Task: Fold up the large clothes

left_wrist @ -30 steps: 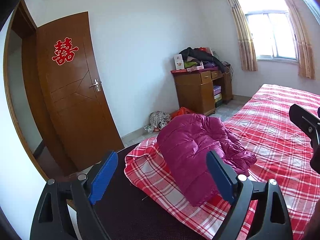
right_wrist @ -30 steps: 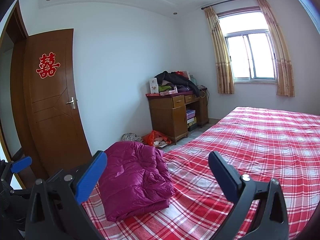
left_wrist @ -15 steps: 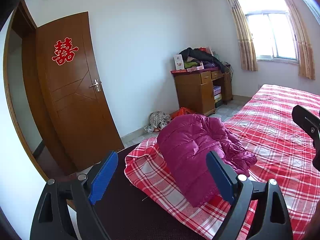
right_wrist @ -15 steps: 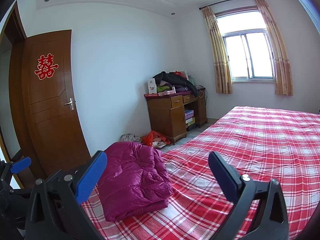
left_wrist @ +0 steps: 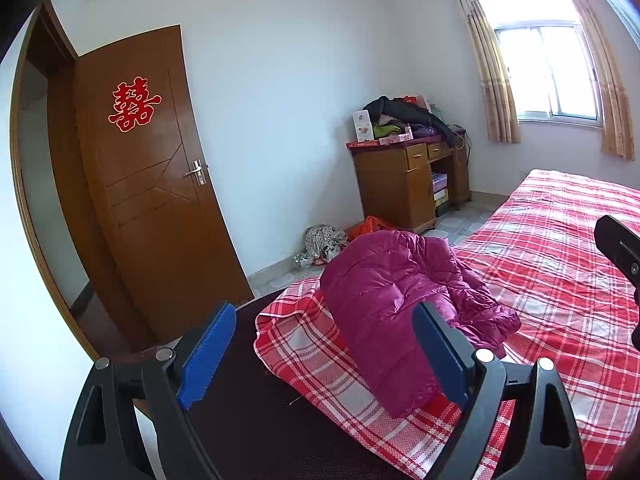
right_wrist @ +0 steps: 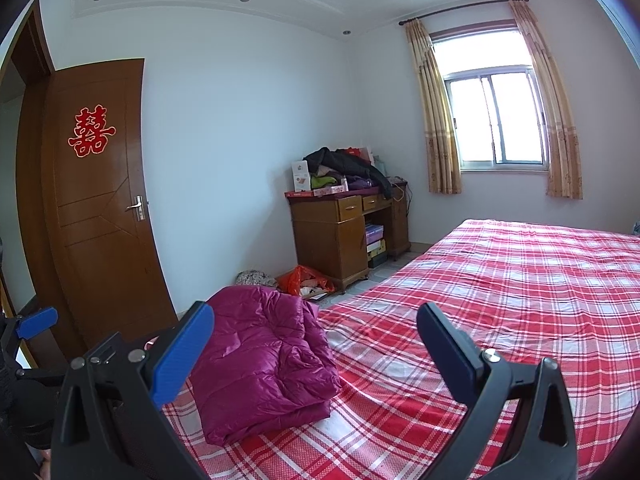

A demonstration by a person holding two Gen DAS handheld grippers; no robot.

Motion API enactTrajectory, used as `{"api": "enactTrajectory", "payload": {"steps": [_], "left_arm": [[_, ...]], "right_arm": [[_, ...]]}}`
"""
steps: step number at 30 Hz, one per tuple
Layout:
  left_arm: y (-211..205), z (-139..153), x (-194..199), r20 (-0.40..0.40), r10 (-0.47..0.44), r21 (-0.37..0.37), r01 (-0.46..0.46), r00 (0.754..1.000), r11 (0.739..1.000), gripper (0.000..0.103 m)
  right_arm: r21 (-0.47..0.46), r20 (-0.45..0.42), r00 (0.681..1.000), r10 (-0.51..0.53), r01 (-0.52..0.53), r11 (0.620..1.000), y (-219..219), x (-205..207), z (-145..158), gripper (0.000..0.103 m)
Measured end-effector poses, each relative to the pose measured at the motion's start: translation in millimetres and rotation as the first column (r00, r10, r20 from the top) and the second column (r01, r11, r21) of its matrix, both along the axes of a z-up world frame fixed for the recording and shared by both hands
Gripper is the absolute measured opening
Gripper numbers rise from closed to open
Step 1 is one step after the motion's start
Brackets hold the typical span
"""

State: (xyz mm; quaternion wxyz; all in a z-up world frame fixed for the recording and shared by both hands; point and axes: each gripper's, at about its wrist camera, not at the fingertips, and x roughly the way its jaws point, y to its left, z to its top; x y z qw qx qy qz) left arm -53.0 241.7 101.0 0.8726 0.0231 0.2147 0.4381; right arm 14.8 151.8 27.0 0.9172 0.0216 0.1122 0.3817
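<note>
A magenta puffer jacket (left_wrist: 400,300) lies folded in a bundle on the near corner of a bed with a red plaid sheet (left_wrist: 552,264). In the right wrist view the jacket (right_wrist: 268,356) sits at lower left on the sheet (right_wrist: 500,292). My left gripper (left_wrist: 324,356) is open and empty, held above the bed corner, short of the jacket. My right gripper (right_wrist: 316,352) is open and empty, raised above the bed to the right of the jacket. Part of the right gripper (left_wrist: 620,248) shows at the left view's right edge.
A brown wooden door (left_wrist: 152,196) stands left. A wooden desk (left_wrist: 408,184) piled with clothes and boxes stands against the far wall. Bags (left_wrist: 340,236) lie on the floor by the desk. A curtained window (right_wrist: 496,120) is at back right.
Both grippers have drifted only slightly; the right wrist view has tilted a little upward. The jacket has not moved.
</note>
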Motion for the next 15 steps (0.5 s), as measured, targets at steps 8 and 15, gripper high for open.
{"api": "enactTrajectory", "payload": {"steps": [8,15], "left_arm": [[-1.6,-0.7,0.3,0.005,-0.004,0.005,0.004,1.000,1.000,0.091],[1.4,-0.8,-0.4,0.022,-0.037,-0.035,0.038,0.999,0.999,0.091]], "right_arm": [[-0.003,-0.005,1.000,0.000,0.000,1.000,1.0,1.2,-1.2,0.103],[-0.006,-0.005,1.000,0.002,-0.002,1.000,1.7,1.4,-1.2,0.103]]}}
